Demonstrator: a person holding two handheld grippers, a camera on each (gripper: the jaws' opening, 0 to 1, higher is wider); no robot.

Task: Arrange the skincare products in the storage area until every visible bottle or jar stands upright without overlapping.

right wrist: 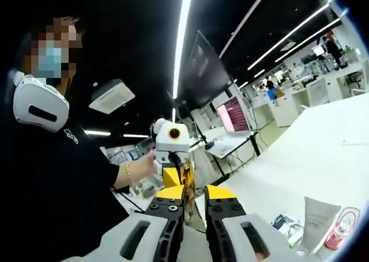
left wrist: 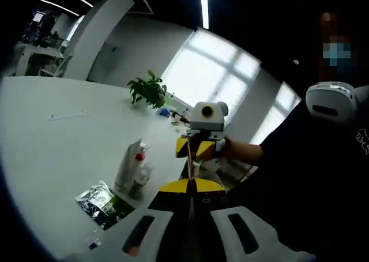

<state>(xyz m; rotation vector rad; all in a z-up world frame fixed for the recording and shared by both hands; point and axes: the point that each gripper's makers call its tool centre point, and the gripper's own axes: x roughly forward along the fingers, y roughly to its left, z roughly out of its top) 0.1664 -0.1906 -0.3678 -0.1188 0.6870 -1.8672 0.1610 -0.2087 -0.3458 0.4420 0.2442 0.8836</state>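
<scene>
On the white table stand a white tube, a bottle with a red cap and a small clear bottle, close together. A foil sachet lies flat in front of them. My left gripper is lifted off the table to their right, yellow tips shut together on nothing. My right gripper hovers beyond it, held by a hand. In the right gripper view my right gripper shows a narrow gap with nothing in it, and the white tube and red-capped bottle sit low right.
A potted plant and small items stand at the table's far end. A person in dark clothes is close on the right. A laptop and a dark monitor stand on desks behind the left gripper.
</scene>
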